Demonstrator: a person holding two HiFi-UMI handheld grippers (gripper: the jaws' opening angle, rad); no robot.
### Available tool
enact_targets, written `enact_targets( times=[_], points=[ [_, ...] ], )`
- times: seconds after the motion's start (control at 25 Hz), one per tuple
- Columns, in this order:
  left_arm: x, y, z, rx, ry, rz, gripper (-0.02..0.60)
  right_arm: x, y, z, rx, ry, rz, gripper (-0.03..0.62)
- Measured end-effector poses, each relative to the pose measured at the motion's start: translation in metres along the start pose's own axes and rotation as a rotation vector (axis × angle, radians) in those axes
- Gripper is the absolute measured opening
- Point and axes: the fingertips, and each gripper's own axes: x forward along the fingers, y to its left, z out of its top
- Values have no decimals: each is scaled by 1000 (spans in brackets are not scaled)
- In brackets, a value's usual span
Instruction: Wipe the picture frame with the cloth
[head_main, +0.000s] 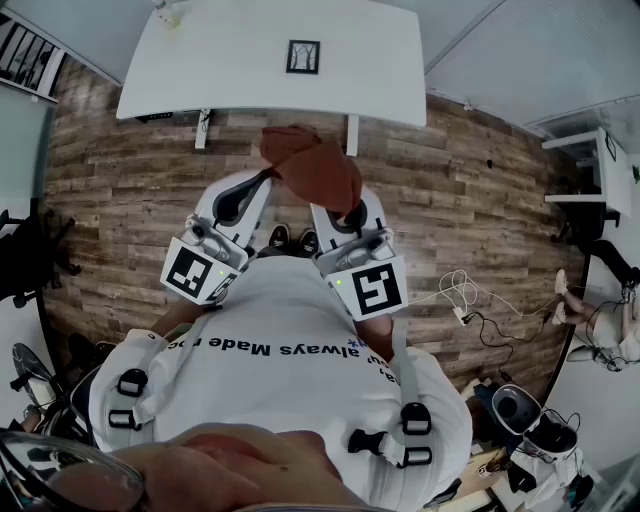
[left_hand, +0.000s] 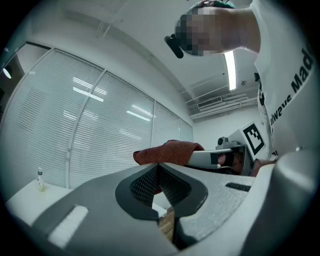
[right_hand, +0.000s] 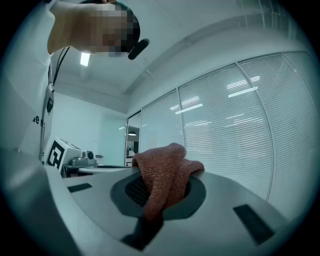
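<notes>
Head view: person stands on wood floor (head_main: 120, 170), facing white bench (head_main: 250, 60). Picture frame (head_main: 303, 56) sits on bench near its middle, well apart from both tools. Right tool (right_hand: 162, 182) clamped on rust-red cloth (right_hand: 167, 162); cloth bunched over jaws, tail hanging down between them. Left tool (left_hand: 159, 166): jaws together at tips, nothing between, cloth just beyond them. Small bottle (head_main: 166, 14) at bench corner, left of frame.

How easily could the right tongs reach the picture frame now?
Probably not from here: the right tongs, shut on the cloth, are near the body, and wooden floor separates them from the table bearing the picture frame. Nothing stands between.
</notes>
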Motion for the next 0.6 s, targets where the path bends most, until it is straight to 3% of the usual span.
enact_targets(
  times=[0.6],
  points=[
    [-16,39,3,-12,-3,-24,3,42,15,1,3,-2,-19,20]
  ],
)
